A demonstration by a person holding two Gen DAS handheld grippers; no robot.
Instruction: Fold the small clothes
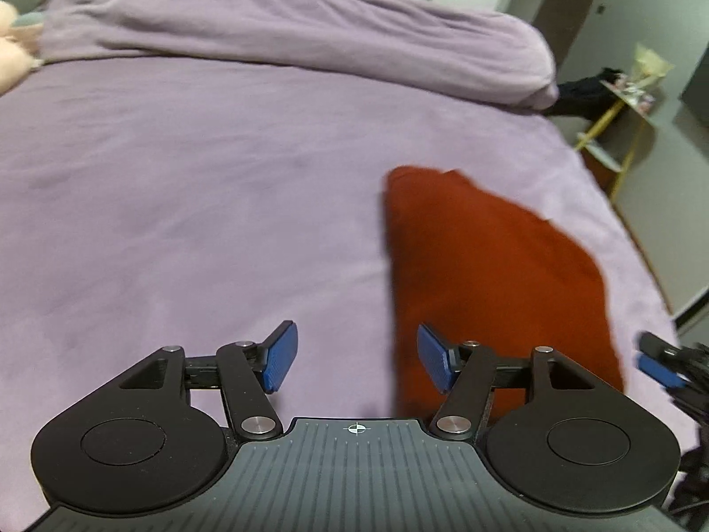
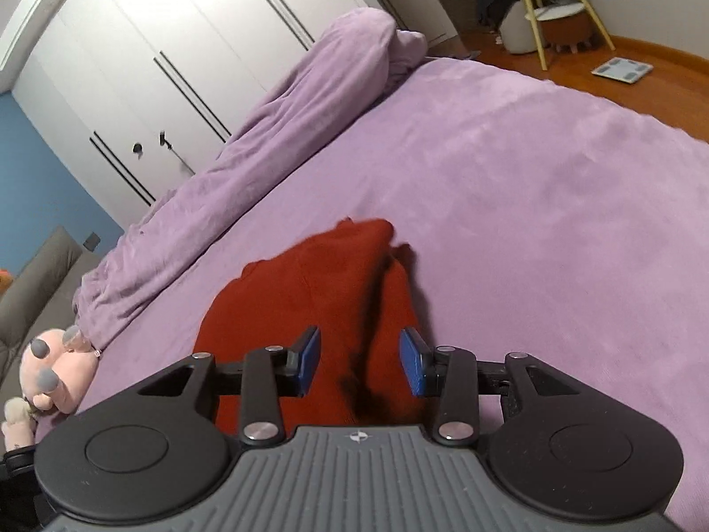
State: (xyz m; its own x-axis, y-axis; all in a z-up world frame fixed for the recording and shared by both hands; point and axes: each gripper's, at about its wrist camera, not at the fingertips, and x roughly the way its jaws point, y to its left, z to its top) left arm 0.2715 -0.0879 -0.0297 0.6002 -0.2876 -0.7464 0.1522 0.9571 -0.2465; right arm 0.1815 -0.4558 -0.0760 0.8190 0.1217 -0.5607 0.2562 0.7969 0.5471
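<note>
A small rust-red garment (image 1: 492, 275) lies bunched on the purple bed sheet (image 1: 199, 177), blurred in the left wrist view. My left gripper (image 1: 356, 357) is open and empty, its right pad just over the garment's left edge. The right gripper's blue pad and black frame show at the far right edge of the left wrist view (image 1: 660, 370). In the right wrist view my right gripper (image 2: 359, 361) is open, its pads either side of a raised fold of the red garment (image 2: 319, 292), not closed on it.
A rolled purple duvet (image 1: 310, 31) lies along the far side of the bed; it also shows in the right wrist view (image 2: 266, 142). A pink plush toy (image 2: 57, 372) sits at the bed's left. White wardrobe doors (image 2: 155, 44), a yellow-legged stand (image 1: 620, 133) and a scale (image 2: 622, 70) on the wooden floor lie beyond.
</note>
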